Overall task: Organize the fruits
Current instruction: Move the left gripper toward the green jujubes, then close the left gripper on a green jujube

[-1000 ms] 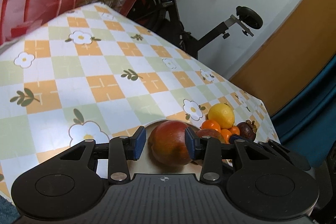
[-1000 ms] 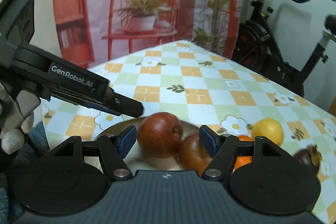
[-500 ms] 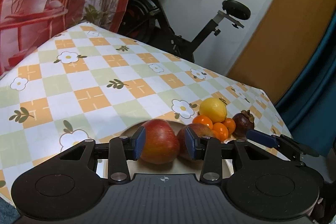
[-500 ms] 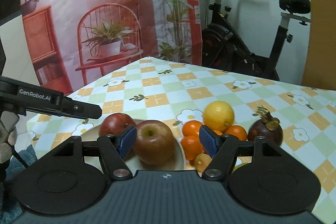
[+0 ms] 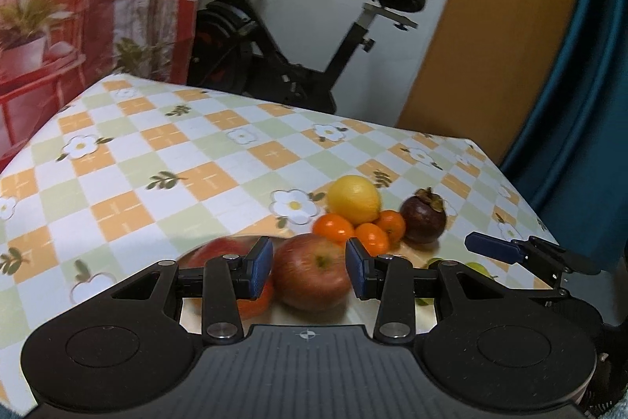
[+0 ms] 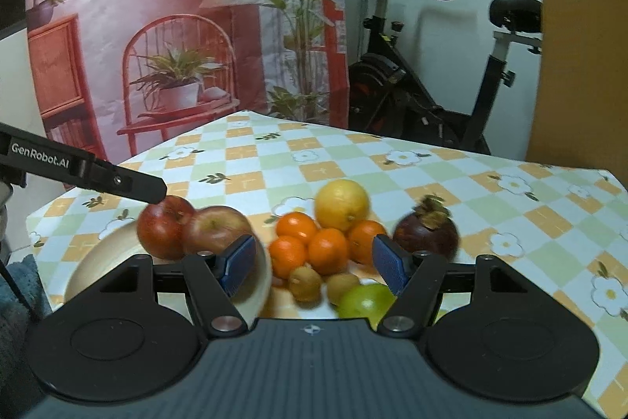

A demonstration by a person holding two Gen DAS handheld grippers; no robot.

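Two red apples (image 6: 165, 230) (image 6: 214, 226) lie on a pale plate (image 6: 98, 262) at the left. Right of it sit a lemon (image 6: 341, 203), several oranges (image 6: 325, 250), a mangosteen (image 6: 426, 234), two kiwis (image 6: 305, 283) and a green lime (image 6: 367, 301). My left gripper (image 5: 309, 269) hovers narrowly open before the lighter apple (image 5: 312, 275), which rests on the plate, not gripped. In the right wrist view one of its fingers (image 6: 117, 179) reaches over the darker apple. My right gripper (image 6: 314, 264) is open, empty, above the oranges and kiwis.
The table wears a checked floral cloth (image 5: 188, 160), with edges close at the left and right. An exercise bike (image 6: 412, 97) stands behind the far edge. A printed backdrop (image 6: 176, 26) hangs at the back left, and a teal curtain (image 5: 581, 85) at the right.
Both views have swung right across the fruit. The left gripper went from the darker apple to the lighter one, the right gripper from the apples to the oranges. Neither opening changed.
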